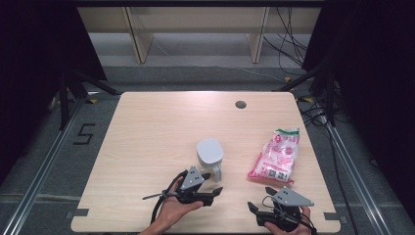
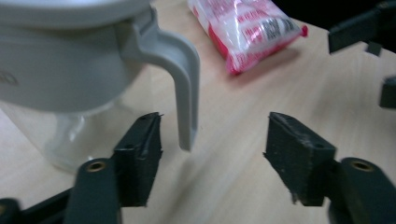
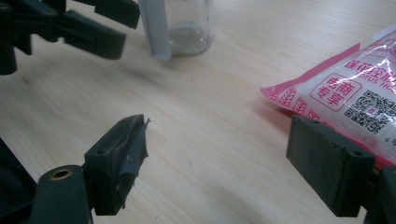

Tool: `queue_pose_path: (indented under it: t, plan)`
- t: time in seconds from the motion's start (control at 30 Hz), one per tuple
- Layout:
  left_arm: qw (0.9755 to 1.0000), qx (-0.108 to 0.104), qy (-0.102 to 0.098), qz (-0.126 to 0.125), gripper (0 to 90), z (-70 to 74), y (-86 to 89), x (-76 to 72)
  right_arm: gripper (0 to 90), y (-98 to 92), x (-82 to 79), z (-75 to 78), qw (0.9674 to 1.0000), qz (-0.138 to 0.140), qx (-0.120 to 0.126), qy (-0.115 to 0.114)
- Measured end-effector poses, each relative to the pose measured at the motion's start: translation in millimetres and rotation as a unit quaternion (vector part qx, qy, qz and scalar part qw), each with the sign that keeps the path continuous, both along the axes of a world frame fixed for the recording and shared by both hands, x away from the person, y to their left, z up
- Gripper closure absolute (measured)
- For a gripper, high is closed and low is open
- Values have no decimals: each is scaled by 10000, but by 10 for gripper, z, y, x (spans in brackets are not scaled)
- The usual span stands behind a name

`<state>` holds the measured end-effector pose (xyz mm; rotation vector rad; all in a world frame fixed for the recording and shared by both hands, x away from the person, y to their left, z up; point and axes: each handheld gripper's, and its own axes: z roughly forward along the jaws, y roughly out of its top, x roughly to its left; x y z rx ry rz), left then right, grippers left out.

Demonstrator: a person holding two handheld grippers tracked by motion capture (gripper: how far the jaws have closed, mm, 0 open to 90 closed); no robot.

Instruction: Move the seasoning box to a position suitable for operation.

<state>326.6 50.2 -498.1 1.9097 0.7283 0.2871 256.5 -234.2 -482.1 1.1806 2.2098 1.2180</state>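
A clear glass jug [image 1: 211, 157] with a grey lid and a grey handle [image 2: 185, 79] stands upright near the table's middle front. My left gripper [image 1: 214, 184] is open just in front of it, its jaws on either side of the handle's lower end without touching. A pink and white bag [image 1: 275, 155] lies flat to the jug's right. My right gripper [image 1: 260, 199] is open near the front edge, its right jaw close beside the bag's near corner [image 3: 327, 88]. The jug's glass base [image 3: 187, 28] and my left gripper [image 3: 81, 21] appear at the top of the right gripper view.
The wooden table [image 1: 156, 127] has a round grey cable hole [image 1: 240, 104] at the back. Black frame legs and cables stand on the floor on both sides. A bare stretch of tabletop lies left of the jug.
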Motion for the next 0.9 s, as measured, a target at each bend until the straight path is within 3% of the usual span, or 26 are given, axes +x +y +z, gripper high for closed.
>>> queue_pose_path:
  t: [0.03, 0.13, 0.27, 0.3, 0.37, 0.4, 0.47, 0.53, 0.63, 0.83, 0.87, 0.9]
  plan:
    - [10000, 40, -2, 5, 385, 0, -22, 12, 210, -15, 20, -3, 9999, 80, -45, -94]
    - [10000, -14, 3, 38, 429, -18, -94, 57, 210, -4, 6, 2, 10000, 48, -28, -27]
    - [9999, 84, -71, 65, 496, -46, -146, 110, 210, -10, 26, 0, 9997, 178, -63, -124]
    - [9999, 16, -63, 120, 515, -53, -164, 118, 210, -6, 25, -2, 9998, 184, -35, -108]
    - [9998, 107, -140, 84, 555, -55, -179, 138, 210, -11, 21, 1, 9997, 155, -117, -156]
    - [9996, 136, -211, 137, 571, -58, -192, 141, 210, 11, -1, 4, 10000, 69, -3, 16]
    - [9993, 226, -263, 169, 619, -57, -202, 158, 210, -3, 23, -1, 9998, 168, -58, -96]
    - [9993, 132, -275, 204, 655, -62, -206, 184, 210, -2, 16, 1, 9998, 154, -60, -98]
    - [9989, 175, -336, 267, 705, -54, -202, 206, 211, -2, 24, 0, 9998, 182, -81, -95]
    - [9989, 180, -383, 176, 741, -41, -181, 215, 213, -6, 17, 8, 9997, 193, -130, -105]
    - [9990, 163, -389, 146, 741, -38, -161, 217, 214, -11, 24, 4, 9994, 180, -157, -246]
    - [9990, 163, -389, 146, 739, -38, -161, 217, 214, -11, 24, 4, 9994, 180, -157, -246]
